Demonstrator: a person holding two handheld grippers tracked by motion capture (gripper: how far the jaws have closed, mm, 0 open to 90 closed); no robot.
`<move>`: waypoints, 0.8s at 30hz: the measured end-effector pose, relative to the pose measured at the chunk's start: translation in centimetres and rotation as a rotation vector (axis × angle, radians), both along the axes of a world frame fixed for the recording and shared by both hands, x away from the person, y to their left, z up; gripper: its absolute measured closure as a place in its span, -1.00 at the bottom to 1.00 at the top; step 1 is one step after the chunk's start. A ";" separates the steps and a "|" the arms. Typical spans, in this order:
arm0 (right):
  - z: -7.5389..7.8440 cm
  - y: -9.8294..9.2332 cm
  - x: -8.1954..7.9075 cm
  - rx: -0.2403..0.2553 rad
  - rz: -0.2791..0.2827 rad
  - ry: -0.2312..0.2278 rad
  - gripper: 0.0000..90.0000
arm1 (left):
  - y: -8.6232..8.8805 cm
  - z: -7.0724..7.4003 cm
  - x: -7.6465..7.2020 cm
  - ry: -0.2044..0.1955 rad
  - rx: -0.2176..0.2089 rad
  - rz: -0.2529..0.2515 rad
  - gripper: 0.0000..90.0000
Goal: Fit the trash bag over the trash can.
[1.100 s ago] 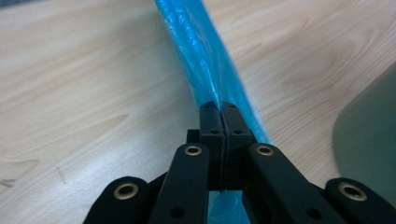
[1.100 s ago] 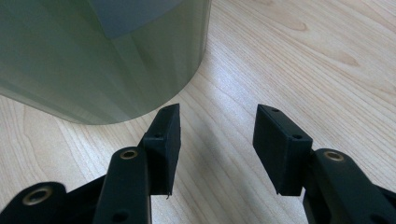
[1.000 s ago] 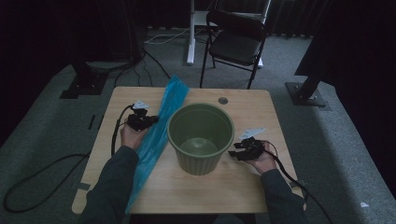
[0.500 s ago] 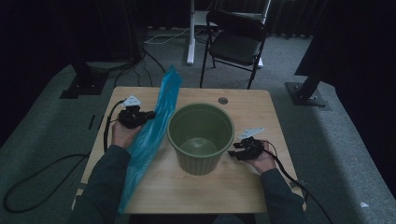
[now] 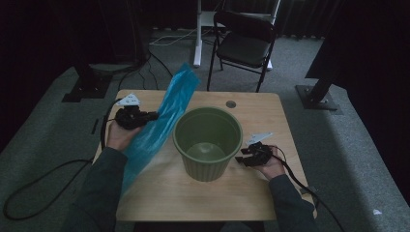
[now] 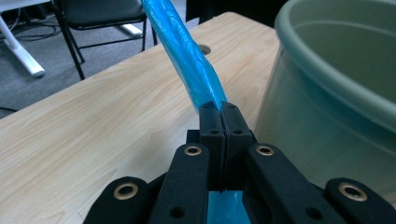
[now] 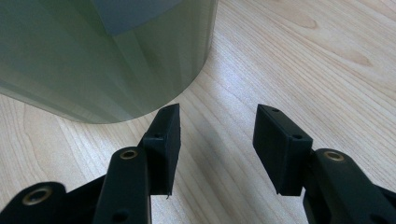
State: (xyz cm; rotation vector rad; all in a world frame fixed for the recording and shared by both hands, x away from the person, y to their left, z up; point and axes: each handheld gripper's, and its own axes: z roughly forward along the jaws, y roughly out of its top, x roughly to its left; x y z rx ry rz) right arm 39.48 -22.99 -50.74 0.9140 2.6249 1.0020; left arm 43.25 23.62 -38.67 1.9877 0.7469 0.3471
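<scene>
My left tongs [image 6: 219, 109] are clamped tight on the blue plastic bag [image 5: 162, 121], the jaws pressed together with only the thin film between them. It looks very light, limp and slick: it will bear no push, it droops and twists wherever it is not held, and I judge it could slide out of a loose pinch. The best hold seems to be a bunched edge, as I have it now, and a second pinch on the rim opposite would be needed to spread the mouth.

From my grip the bag rises in a crumpled band up and away over the tabletop [image 5: 251, 193], while its lower part hangs past my left forearm toward the near edge. It runs just beside the green bin [image 5: 208, 142], on its left; I cannot tell if they touch.

My right tongs [image 7: 217, 140] stand wide and empty, low over the wood just beside the bin's foot on its right, well apart from the bag.
</scene>
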 end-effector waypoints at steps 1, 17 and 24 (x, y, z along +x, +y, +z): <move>0.0 0.0 0.0 0.000 0.000 0.000 0.13 | 0.0 0.2 0.0 -0.002 0.000 -0.003 0.98; 0.1 -0.1 0.0 0.003 -0.001 -0.002 0.13 | 0.9 2.9 -1.1 -0.023 -0.006 -0.085 0.98; 0.1 0.0 0.0 0.001 0.001 -0.003 0.13 | 1.2 4.0 -2.0 -0.037 -0.011 -0.130 0.98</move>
